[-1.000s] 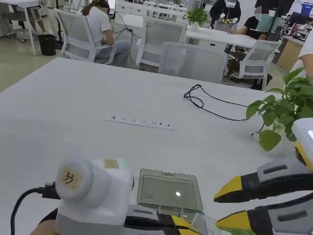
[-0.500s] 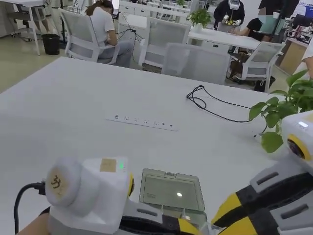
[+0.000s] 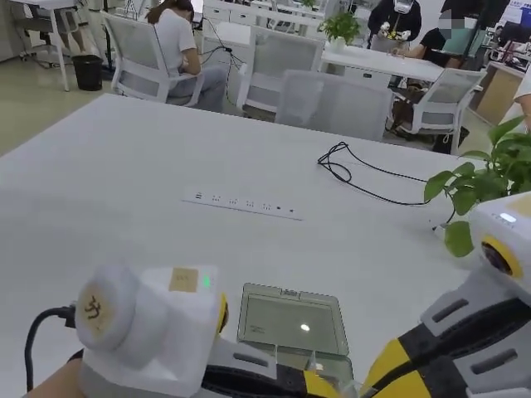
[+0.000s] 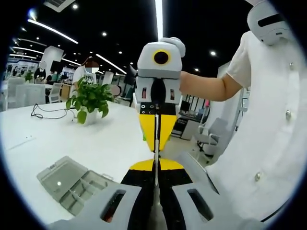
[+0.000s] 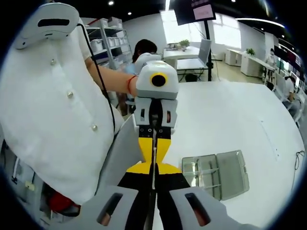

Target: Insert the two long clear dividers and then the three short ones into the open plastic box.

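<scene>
Plastic box [image 3: 294, 325]: open, lid laid flat, on the counter [image 3: 166, 166] at lower centre of the head view. In the right gripper view some partition lines show in its tray half; how many dividers are seated cannot be told.

Clear divider [image 4: 156, 155]: a thin pale strip seen edge-on at centre of the left gripper view, judged to be one divider. It bridges the two grippers above the counter, beside the box and not over it.

Left gripper [image 4: 156, 165]: jaws closed on the near end of the strip. Right gripper [image 5: 153, 167]: jaws closed on the opposite end, tip to tip with the left.

Risks, as judged:
- With both ends pinched, any twist or pull between the hands could bow or snap the thin strip.
- Releasing one end carelessly could let it pivot and slip out of the remaining jaws.
- The strip is nearly invisible edge-on, so it could miss its slot and wedge crooked.
- The box is light and unrestrained; a downward push may slide it.
</scene>
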